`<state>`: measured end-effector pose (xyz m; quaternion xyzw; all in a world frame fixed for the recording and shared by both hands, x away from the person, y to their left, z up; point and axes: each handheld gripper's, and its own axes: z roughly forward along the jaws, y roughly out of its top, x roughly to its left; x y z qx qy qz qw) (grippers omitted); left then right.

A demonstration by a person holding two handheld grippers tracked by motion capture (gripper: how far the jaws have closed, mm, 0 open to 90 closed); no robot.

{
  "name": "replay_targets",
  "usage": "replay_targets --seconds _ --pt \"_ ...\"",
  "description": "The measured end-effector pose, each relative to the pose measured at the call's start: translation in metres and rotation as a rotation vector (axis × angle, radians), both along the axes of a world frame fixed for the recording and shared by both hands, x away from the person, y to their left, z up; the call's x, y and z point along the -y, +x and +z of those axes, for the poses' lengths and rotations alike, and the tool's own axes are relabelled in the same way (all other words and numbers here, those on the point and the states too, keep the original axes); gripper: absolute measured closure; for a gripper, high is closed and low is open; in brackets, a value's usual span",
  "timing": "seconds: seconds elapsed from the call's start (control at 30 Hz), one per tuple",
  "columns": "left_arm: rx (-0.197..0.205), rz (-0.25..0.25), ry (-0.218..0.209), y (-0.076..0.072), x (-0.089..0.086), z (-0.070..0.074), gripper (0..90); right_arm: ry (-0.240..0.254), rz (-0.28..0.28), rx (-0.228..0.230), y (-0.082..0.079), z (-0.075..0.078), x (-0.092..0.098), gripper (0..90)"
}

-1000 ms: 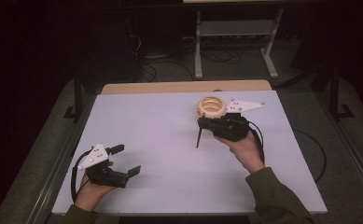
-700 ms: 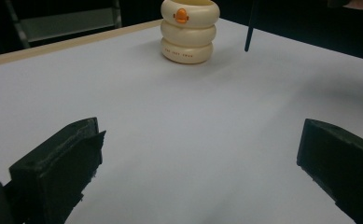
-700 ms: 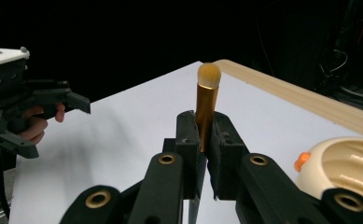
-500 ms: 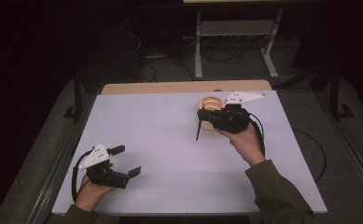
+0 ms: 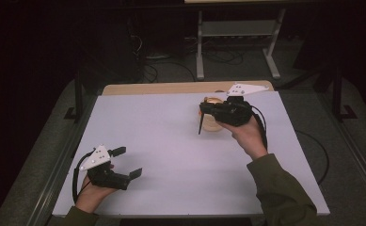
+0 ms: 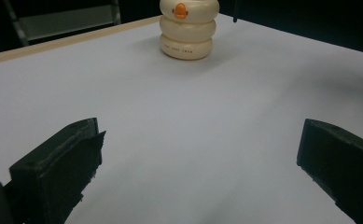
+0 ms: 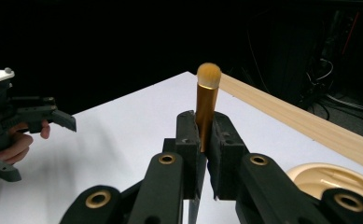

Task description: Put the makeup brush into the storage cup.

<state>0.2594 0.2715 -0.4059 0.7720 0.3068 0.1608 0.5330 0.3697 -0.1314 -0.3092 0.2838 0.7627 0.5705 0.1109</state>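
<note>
Left gripper [image 5: 124, 162], lower left of the high view: matte black body, two blocky black jaws with rough pad faces, a pale grey three-cornered plate on top dotted with small dark screws, a black cable looping from its rear.

Right gripper [image 7: 202, 140], lower centre of its own view: black linkage arms pinned with brass-coloured rivets (four visible), same grey plate, black cable.

Clothing: olive-green long sleeve [image 5: 284, 188], lower right of the high view.
</note>
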Motion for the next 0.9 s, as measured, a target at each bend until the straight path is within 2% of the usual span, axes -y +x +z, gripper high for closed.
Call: replay_targets --seconds 0.6,0.9 --pt "0.005 0.0 -0.004 -0.001 0.0 0.001 0.0 -0.01 -0.043 0.014 0.018 0.015 0.004 82.4" --pt "0.006 -0.004 -0.009 -0.001 0.001 0.001 0.0 -0.015 -0.085 0.03 0.027 0.018 0.007 82.5"
